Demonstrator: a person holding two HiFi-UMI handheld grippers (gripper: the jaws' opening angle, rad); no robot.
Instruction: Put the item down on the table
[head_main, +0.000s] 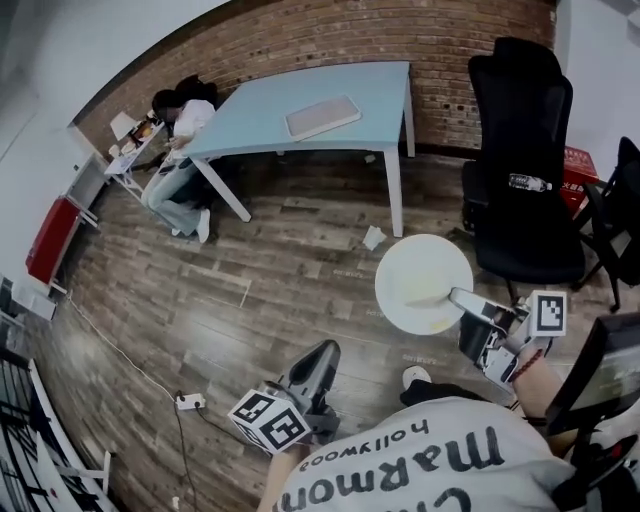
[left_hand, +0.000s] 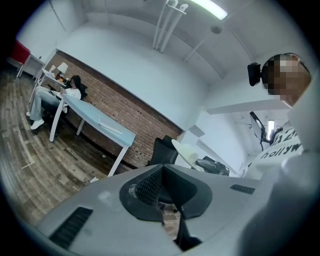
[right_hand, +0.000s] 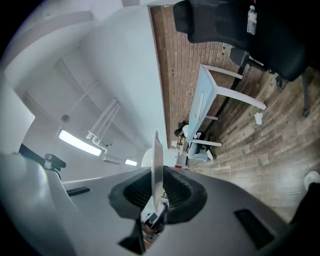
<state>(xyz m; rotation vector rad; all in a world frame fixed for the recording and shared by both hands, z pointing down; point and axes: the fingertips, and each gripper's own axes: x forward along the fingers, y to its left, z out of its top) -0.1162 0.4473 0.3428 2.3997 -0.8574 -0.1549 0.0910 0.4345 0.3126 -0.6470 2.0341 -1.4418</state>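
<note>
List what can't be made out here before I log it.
Flat pale thing on the table: too small, head view.
Bottle label, on the chair: too small, head view.
Plate underside: faces away in head view, edge-on in right gripper view.

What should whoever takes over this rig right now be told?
Right gripper: shut on the rim of the round white plate, which is held roughly flat above the wooden floor.
Left gripper: shut, nothing between its jaws.
Light blue rectangular table: across the room, well away from the plate. A flat pale slab lies on it, with bare top beside it.
Done: plate is in the grip.
Left: reach the table, set the plate on a bare part, release.
</note>
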